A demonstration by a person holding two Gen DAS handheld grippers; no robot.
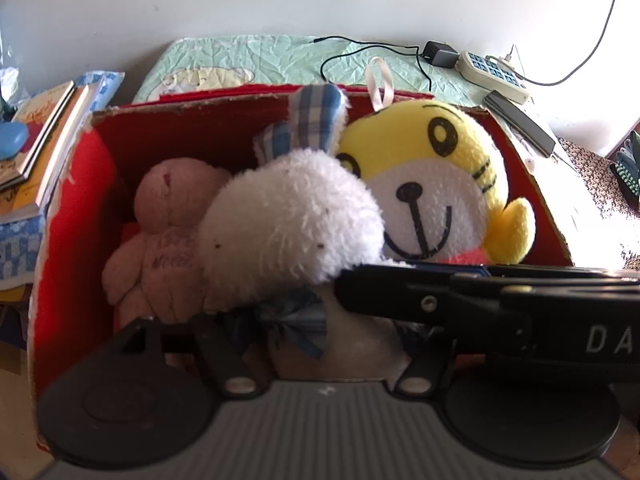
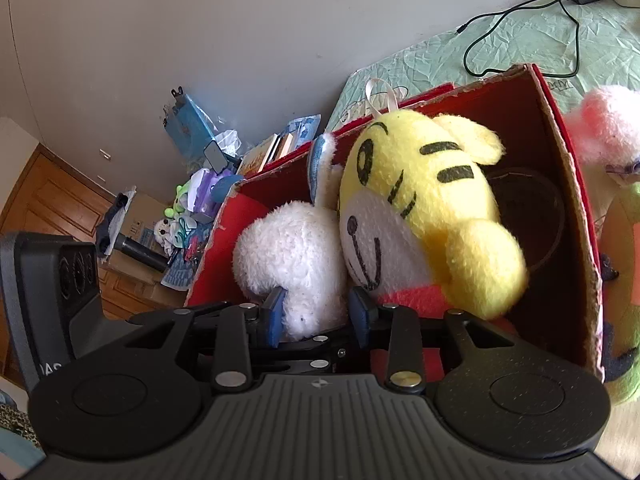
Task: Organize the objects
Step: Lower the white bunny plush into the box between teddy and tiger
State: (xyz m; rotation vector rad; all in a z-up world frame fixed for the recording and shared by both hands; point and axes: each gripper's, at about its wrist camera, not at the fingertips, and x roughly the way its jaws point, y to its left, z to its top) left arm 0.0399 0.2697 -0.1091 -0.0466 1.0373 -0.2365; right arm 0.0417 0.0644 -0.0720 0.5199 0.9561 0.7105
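Note:
A red cardboard box (image 1: 72, 208) holds three plush toys: a pink bear (image 1: 168, 224) on the left, a white rabbit (image 1: 292, 216) with blue plaid ears in the middle, and a yellow tiger (image 1: 436, 184) on the right. My left gripper (image 1: 320, 340) hangs over the box's near side. Its fingers are hidden under the rabbit's body and plaid bow. My right gripper (image 2: 316, 312) reaches in from the right, and its blue pads (image 2: 274, 314) press either side of the white rabbit (image 2: 292, 256). The yellow tiger (image 2: 424, 216) leans against that rabbit.
The box stands on a green quilted mat (image 1: 248, 60) with a power strip (image 1: 494, 72), a charger and a black cable. Books (image 1: 44, 140) are stacked left of the box. A pink plush (image 2: 608, 128) and a green plush (image 2: 624, 360) lie outside its right wall.

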